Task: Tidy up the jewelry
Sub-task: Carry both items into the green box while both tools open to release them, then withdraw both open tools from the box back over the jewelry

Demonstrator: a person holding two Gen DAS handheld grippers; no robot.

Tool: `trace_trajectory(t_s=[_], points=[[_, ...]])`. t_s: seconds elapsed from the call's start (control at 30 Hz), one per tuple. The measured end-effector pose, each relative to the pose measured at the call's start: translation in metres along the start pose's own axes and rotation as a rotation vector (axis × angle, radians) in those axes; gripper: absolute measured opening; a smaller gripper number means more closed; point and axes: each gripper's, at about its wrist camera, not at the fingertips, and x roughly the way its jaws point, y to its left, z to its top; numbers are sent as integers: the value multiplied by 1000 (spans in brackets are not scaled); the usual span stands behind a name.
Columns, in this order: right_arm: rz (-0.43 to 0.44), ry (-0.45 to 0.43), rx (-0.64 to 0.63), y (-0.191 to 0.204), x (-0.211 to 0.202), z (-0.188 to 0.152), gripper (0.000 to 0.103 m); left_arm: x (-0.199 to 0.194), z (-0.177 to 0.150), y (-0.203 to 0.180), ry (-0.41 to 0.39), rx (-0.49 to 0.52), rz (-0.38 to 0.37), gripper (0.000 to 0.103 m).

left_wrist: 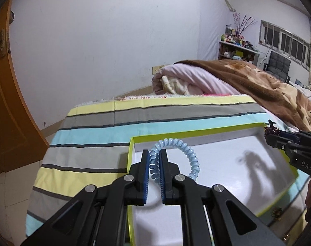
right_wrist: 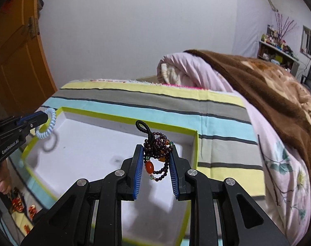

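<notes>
A shallow white box with a lime-green rim (left_wrist: pixel 132 153) (right_wrist: pixel 196 143) lies on the striped bedsheet. My left gripper (left_wrist: pixel 154 153) is shut on a light blue spiral hair tie (left_wrist: pixel 188 149) and holds it above the box's left end; it also shows in the right wrist view (right_wrist: pixel 46 125). My right gripper (right_wrist: pixel 156 150) is shut on a dark purple beaded bracelet (right_wrist: pixel 158 147) with an orange bead and a black cord loop, held above the box's right part. The left wrist view shows the right gripper (left_wrist: pixel 267 135) at the right edge.
A rolled pink quilt (right_wrist: pixel 196 69) and a brown blanket (right_wrist: pixel 278 90) lie behind and right of the box. Small orange-red ornaments (right_wrist: pixel 17 204) lie near the box's front left. An orange door (left_wrist: pixel 5 102) stands at the left. A cluttered shelf (left_wrist: pixel 237 49) is far back.
</notes>
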Motion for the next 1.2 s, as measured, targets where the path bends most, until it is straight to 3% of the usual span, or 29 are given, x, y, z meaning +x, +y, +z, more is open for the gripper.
trace_trajectory(t_s=[0.37,0.53,0.63,0.7,0.87,1.2], points=[[-30,94,17,-6,37,2,25,34,-1,8,114,-17,16,10],[-27,93,10,-5,37,2,27,39,-1,9,125,-21,-5,11],[-27,72,10,-5,33,2,41,37,-1,12,125,-27,-5,12],[-21,60,19,-6,28,2,44,34,-1,12,121,-32,-9,14],[-20,32,11,-1,11,0,44,13,-2,11,85,-18,-12,23],[0,-60,10,14,-58,-19,44,-57,-15,5,0,-29,-29,23]])
